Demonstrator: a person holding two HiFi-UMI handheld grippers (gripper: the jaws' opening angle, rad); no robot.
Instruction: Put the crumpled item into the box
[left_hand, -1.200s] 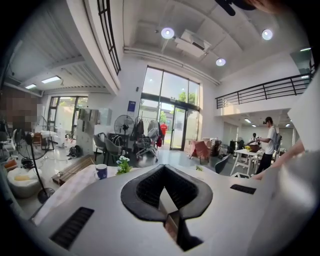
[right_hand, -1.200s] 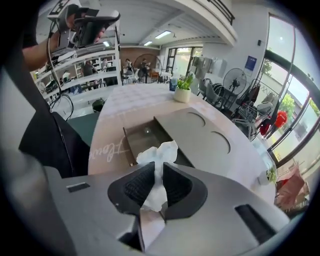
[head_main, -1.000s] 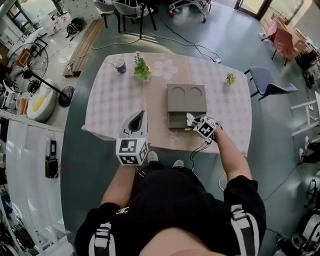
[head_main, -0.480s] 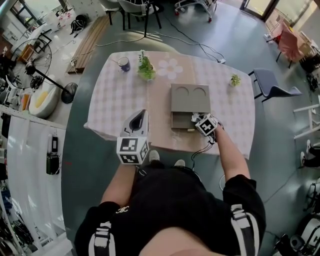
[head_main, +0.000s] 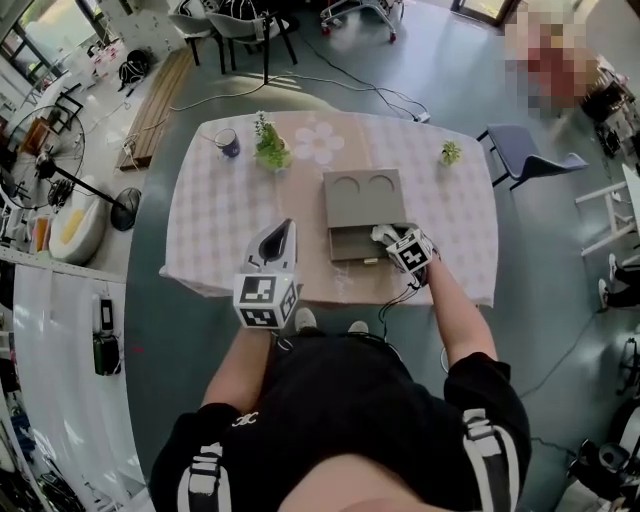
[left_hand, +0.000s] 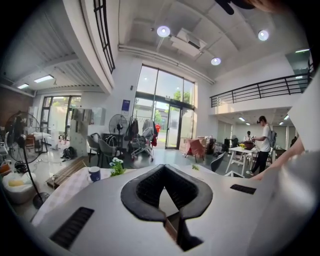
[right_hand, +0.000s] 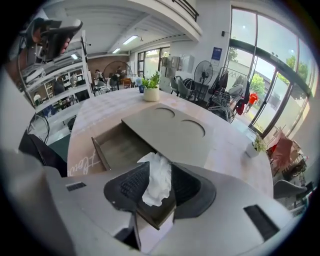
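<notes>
A grey box (head_main: 365, 198) with two round recesses in its lid lies on the table, its drawer (head_main: 352, 243) pulled out toward me. My right gripper (head_main: 392, 240) hovers over the drawer's right end. Its jaws are opening, with the crumpled white tissue (right_hand: 157, 180) hanging loosely between them above the drawer's corner (right_hand: 120, 147). In the right gripper view the right gripper (right_hand: 159, 165) looks along the box lid (right_hand: 165, 127). My left gripper (head_main: 284, 226) is held up over the table's near edge, its tips together and holding nothing; the left gripper view shows the left gripper (left_hand: 164, 167) pointing across the room.
At the table's far side stand a dark blue mug (head_main: 227, 142), a potted plant (head_main: 268, 148) and a small plant (head_main: 451, 152). The checked tablecloth (head_main: 215, 215) lies bare left of the box. A grey chair (head_main: 530, 160) stands to the right, a floor fan (head_main: 60, 165) to the left.
My right gripper has edged slightly further over the drawer's right end with the tissue. My left gripper has stayed where it was.
</notes>
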